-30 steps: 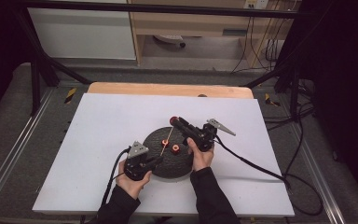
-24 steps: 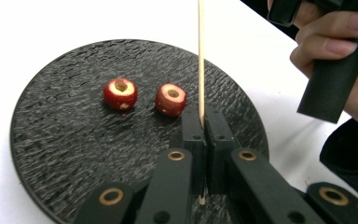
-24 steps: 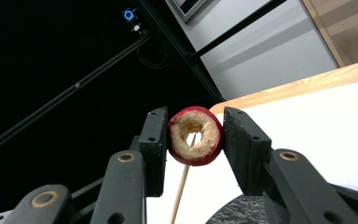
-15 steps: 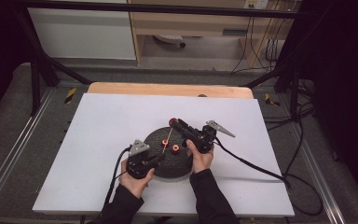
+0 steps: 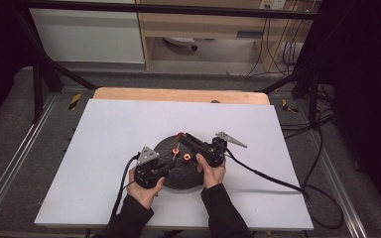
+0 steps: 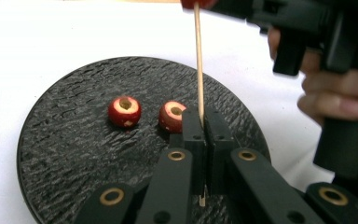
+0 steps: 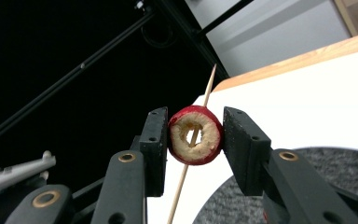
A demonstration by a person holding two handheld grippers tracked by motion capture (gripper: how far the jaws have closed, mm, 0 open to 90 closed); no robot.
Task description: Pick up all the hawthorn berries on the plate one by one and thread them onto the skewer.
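**Threading a red ring onto a skewer over the plate**

Left gripper [image 6: 200, 140] has its jaws together, clamped on the lower end of a wooden skewer [image 6: 198, 60], holding it upright over the black plate [image 6: 74, 154]. Right gripper [image 7: 193, 140] is clamped on a cored red ring [image 7: 195, 135], pads pressing both sides; the skewer already runs through the ring's hole. Two more rings, one [image 6: 124, 111] and another [image 6: 172, 115], lie apart on the plate just beyond the left jaws.

Risks, judged from here:
- Skewer is thin and gripped low, so a sideways push from the right gripper could bend or snap it, or tilt it out of the left jaws.
- If the ring's hole is not lined up with the skewer, it may bind or the ring may split.
- Squeezing harder could crush the ring; easing off early lets it drop off line.
- The left jaws stand close to the nearer plate ring and could knock it.

Hard to tell:
- Skewer bottom is hidden behind the left jaws; contact with the plate unclear.
- High view is too small to show the ring's position along the skewer.
- Skewer top is cut off in the left gripper view.
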